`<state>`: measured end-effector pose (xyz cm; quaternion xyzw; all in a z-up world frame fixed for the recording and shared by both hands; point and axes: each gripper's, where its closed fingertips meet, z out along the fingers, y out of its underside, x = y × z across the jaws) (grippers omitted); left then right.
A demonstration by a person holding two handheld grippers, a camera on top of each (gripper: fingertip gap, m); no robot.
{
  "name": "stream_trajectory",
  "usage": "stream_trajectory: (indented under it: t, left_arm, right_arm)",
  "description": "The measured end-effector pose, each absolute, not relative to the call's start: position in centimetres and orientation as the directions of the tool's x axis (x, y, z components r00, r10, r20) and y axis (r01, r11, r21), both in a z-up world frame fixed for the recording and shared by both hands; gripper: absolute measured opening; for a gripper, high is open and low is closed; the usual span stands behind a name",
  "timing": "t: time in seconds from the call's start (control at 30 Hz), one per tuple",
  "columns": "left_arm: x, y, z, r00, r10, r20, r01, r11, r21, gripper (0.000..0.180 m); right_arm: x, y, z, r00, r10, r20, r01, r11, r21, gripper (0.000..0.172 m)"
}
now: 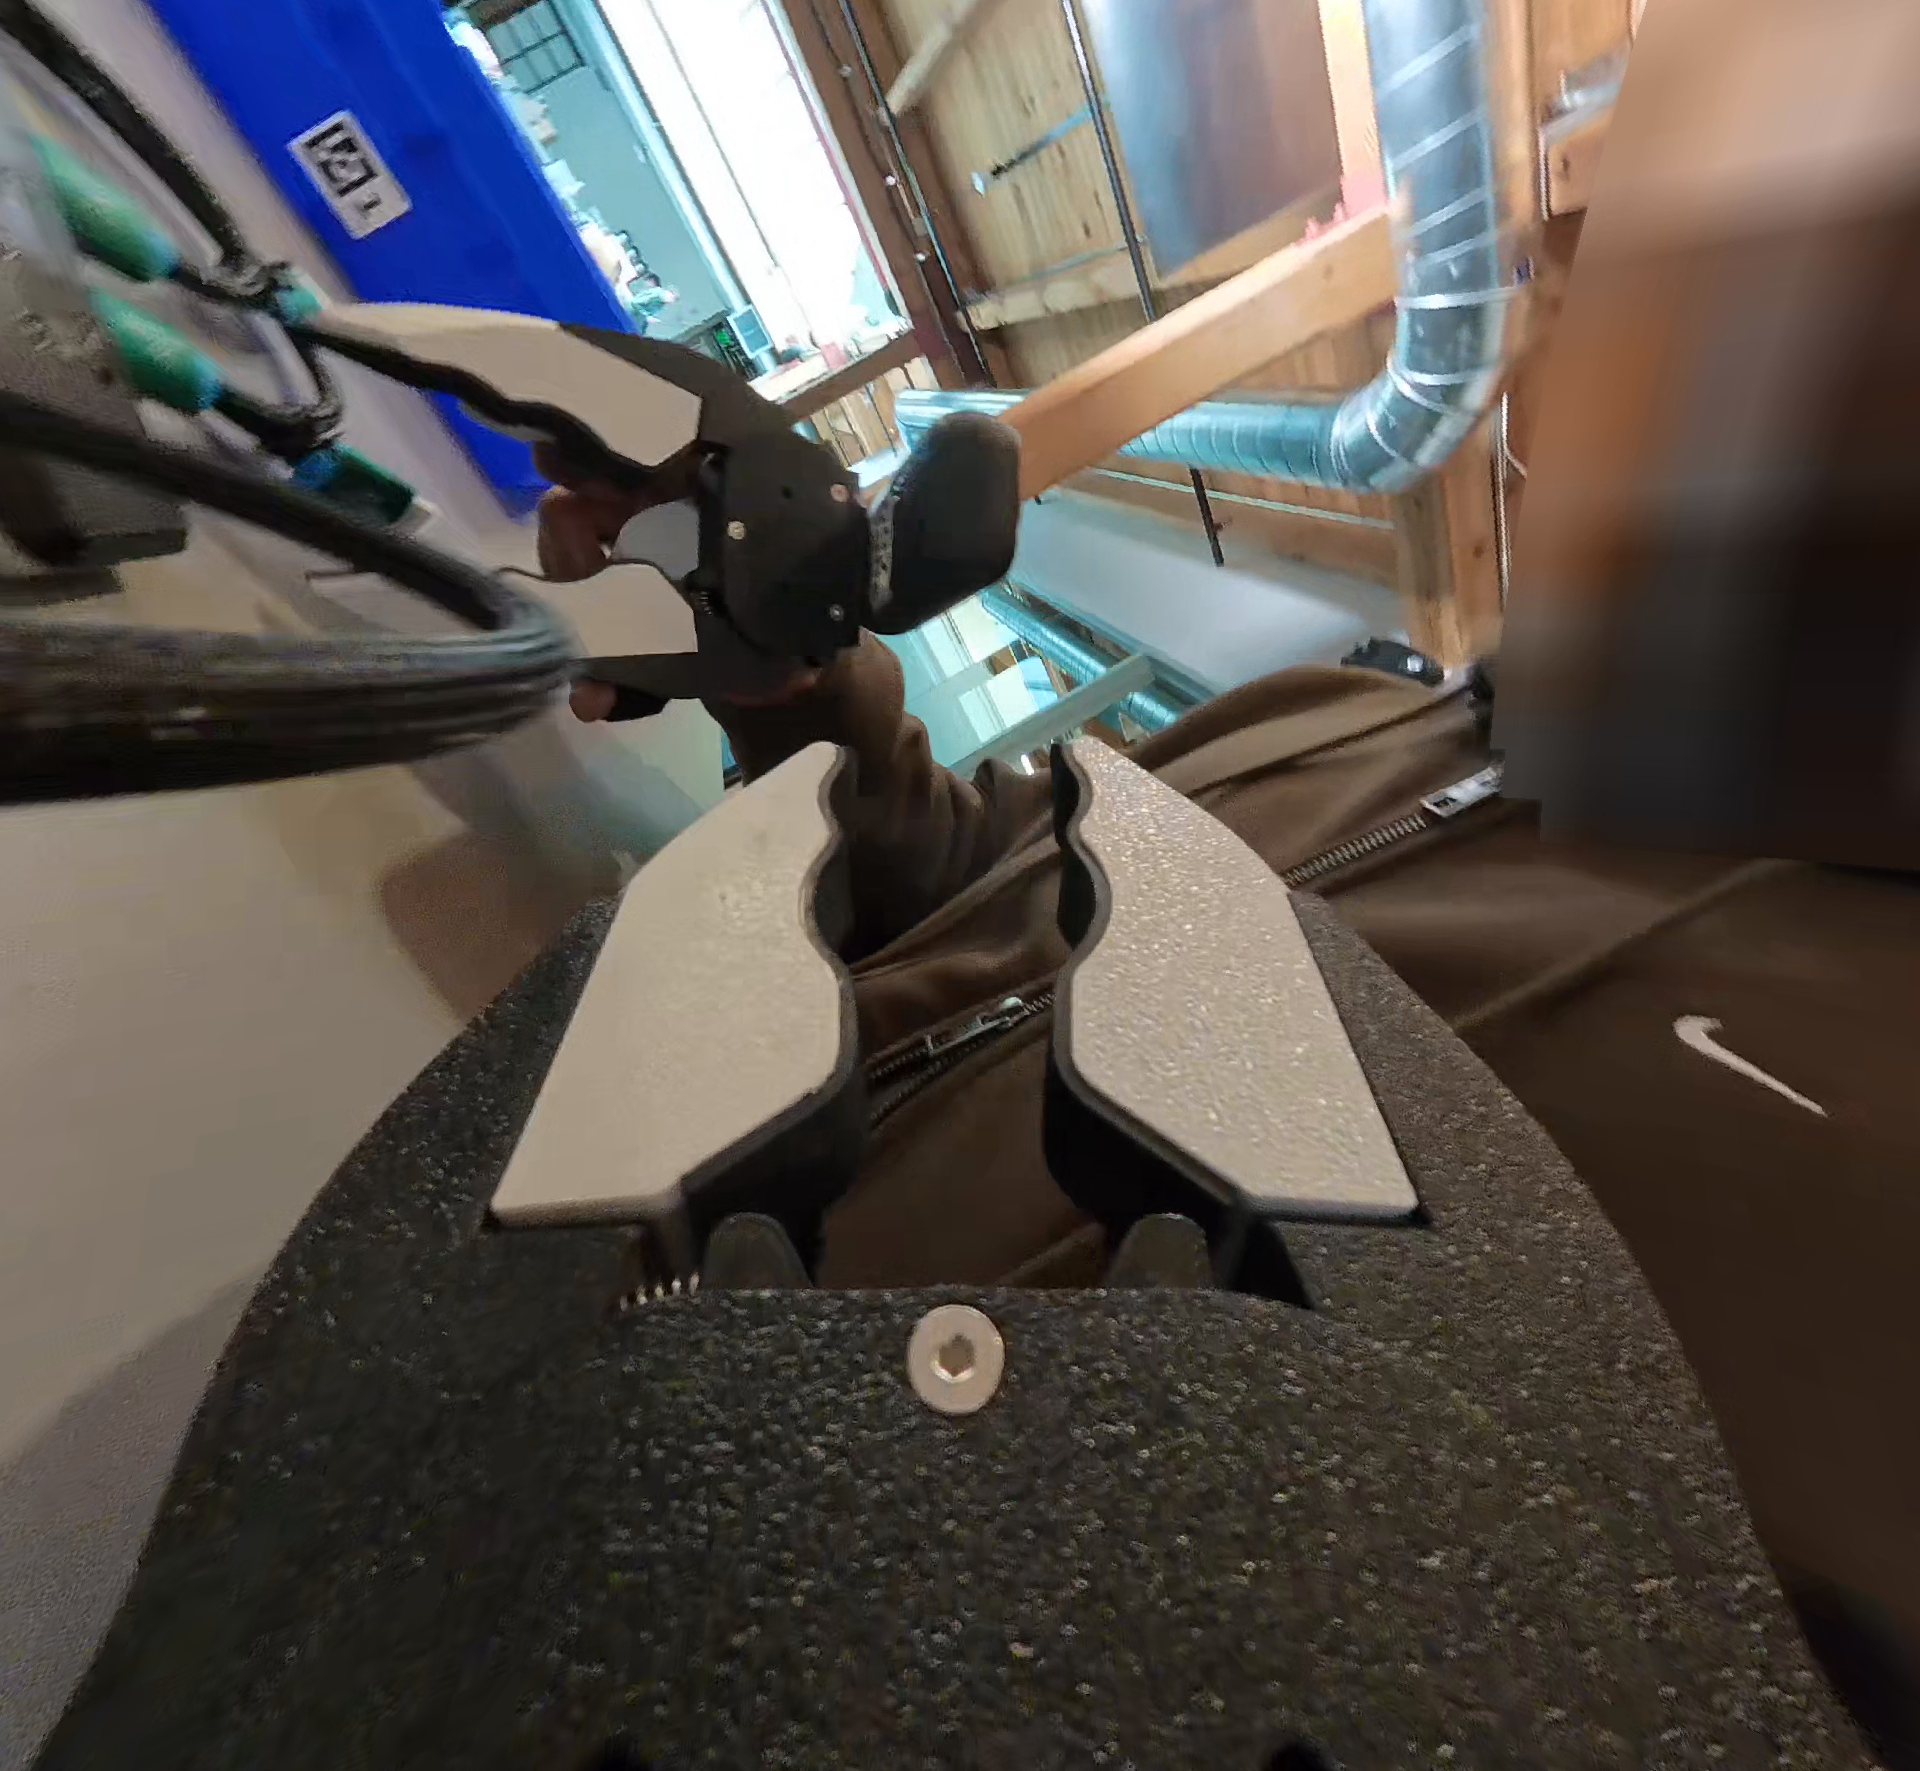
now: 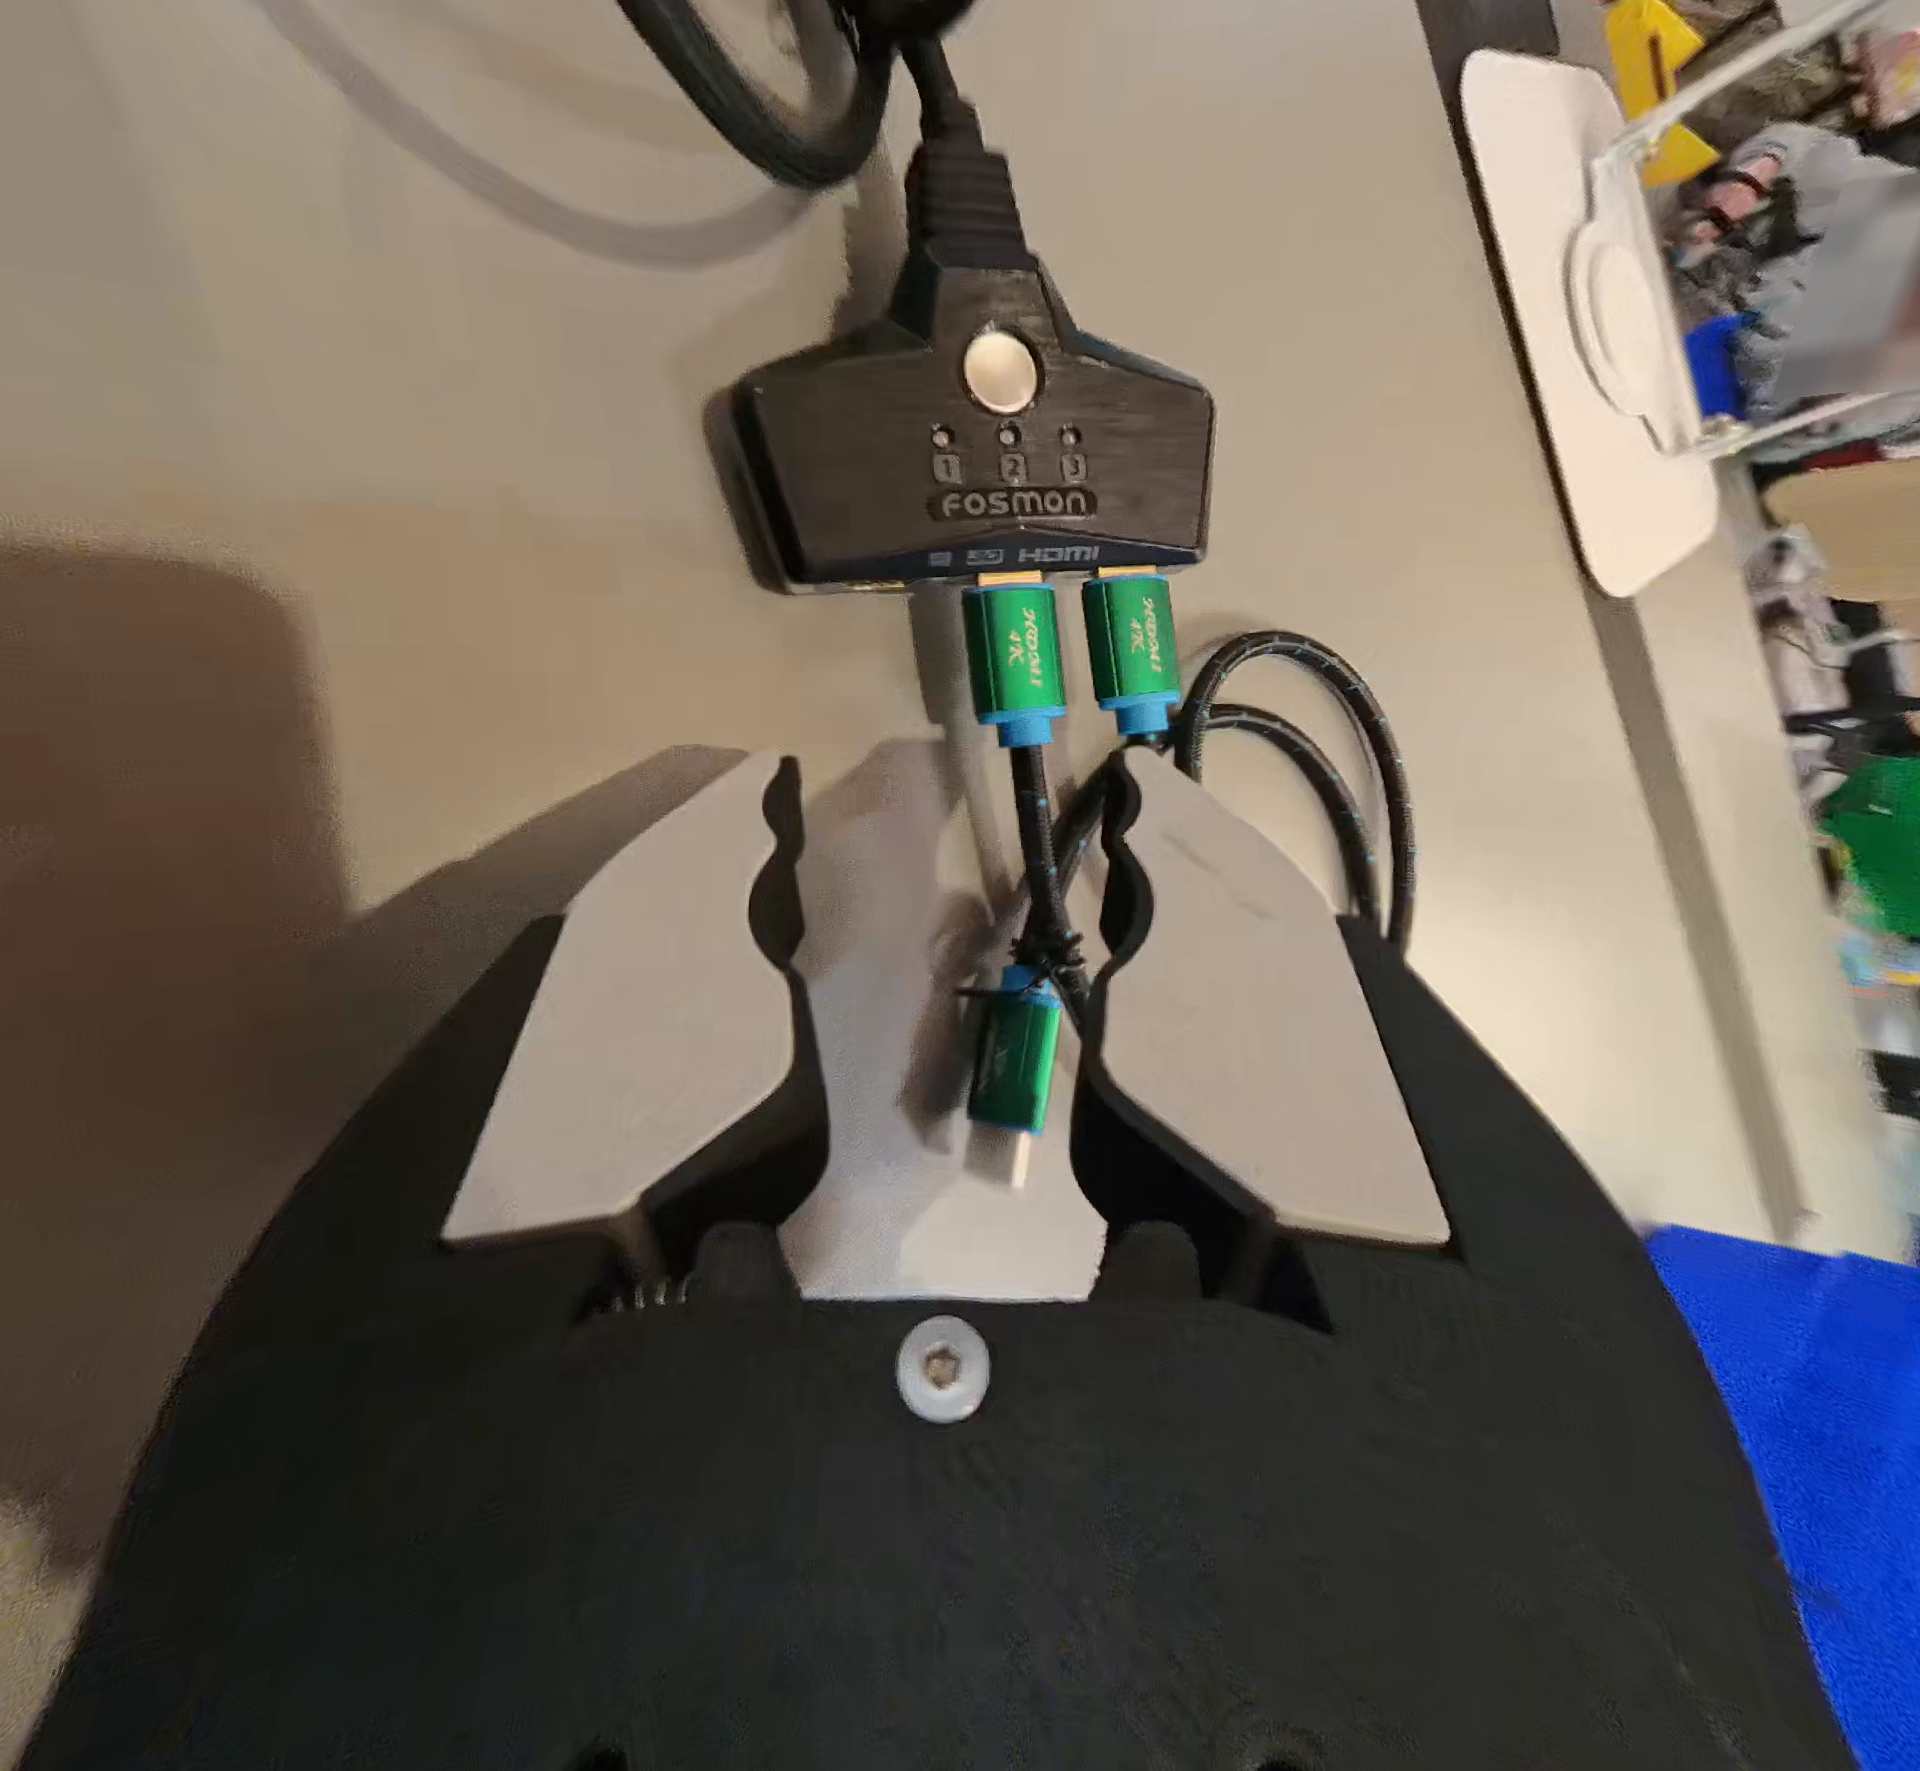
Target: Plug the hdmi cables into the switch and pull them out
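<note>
Right gripper (image 2: pixel 951 771) stood wide and empty over the loose green plug (image 2: pixel 1013 1056), long axis toward the switch box (image 2: pixel 971 464); left gripper (image 1: pixel 945 765) narrower, empty.

Switch box (image 2: pixel 971 454) on the table (image 2: pixel 312 267), thick cable (image 2: pixel 831 7) behind it, two plugs (image 2: pixel 1013 656) side by side in its near edge, loose plug (image 2: pixel 1013 1061) nearer, between the right gripper (image 2: pixel 951 786) fingers, tray (image 2: pixel 1569 319) to the right

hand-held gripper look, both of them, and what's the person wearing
Each hand-held gripper has a black, grainy body, one silver screw at its centre and two pale grey fingers with wavy black inner edges. The person wears a brown zip-up jacket with long sleeves.
</note>
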<state>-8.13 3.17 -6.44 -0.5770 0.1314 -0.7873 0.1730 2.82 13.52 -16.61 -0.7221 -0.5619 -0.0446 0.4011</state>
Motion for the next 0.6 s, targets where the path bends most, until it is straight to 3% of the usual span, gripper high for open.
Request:
stream_trajectory:
  t: [0.17, 0.33, 0.5, 0.6]
  left_arm:
    - [-12.2, 3.3, -2.6, -0.225, -0.63, 0.744, 0.225, -0.776, -0.589, 0.037]
    - [-20.4, 6.8, 0.0, 0.134, -0.723, 0.677, 0.32, -0.615, -0.72, 0.039]
    - [-34.7, 9.3, 0.7, 0.681, -0.515, 0.521, 0.268, -0.487, -0.831, 0.051]
    - [-43.4, 9.3, 0.9, 0.875, -0.31, 0.373, 0.201, -0.467, -0.861, 0.055]
  right_arm:
    - [1.1, 10.3, -15.7, 0.36, 0.858, 0.365, 0.754, -0.038, -0.655, 0.055]
    - [-1.1, 8.8, -18.1, 0.355, 0.882, 0.309, 0.726, -0.052, -0.686, 0.049]
    - [-1.0, 9.1, -18.1, 0.406, 0.876, 0.26, 0.689, -0.106, -0.717, 0.049]
    - [-1.1, 9.1, -18.1, 0.401, 0.881, 0.253, 0.69, -0.108, -0.716, 0.048]
